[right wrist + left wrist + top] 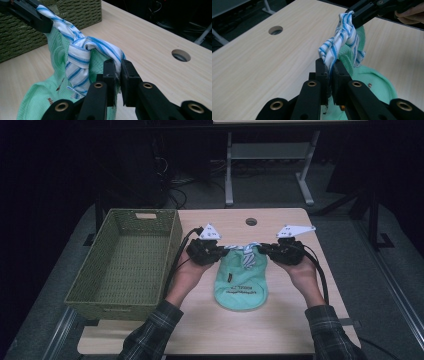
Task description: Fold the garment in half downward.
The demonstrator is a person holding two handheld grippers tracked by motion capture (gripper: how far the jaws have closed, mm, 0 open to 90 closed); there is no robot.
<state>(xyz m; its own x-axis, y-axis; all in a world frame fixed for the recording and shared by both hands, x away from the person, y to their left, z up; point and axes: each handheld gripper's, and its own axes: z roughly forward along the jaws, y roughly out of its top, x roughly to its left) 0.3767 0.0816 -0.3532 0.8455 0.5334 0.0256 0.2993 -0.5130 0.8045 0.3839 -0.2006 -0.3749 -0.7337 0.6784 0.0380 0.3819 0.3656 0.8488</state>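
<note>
A small mint-green garment [242, 287] with a blue-and-white striped collar [248, 255] hangs down to the light wooden table [295, 320] between my two grippers. My left gripper [220, 251] is shut on the collar's left end, and the striped cloth [342, 35] is pinched between its jaws [331, 62]. The right gripper [265, 251] is shut on the other end, where the striped fabric [80, 57] bunches at its tips [115, 63]. The collar stretches twisted between them, lifted off the table. Green cloth [37, 97] sags below it.
A green woven basket [85, 275] stands at the table's left side, close to my left hand. A round cable hole [251, 221] lies near the far edge. Bare table spreads to the right and front of the garment. Desk legs and cables stand on the floor beyond.
</note>
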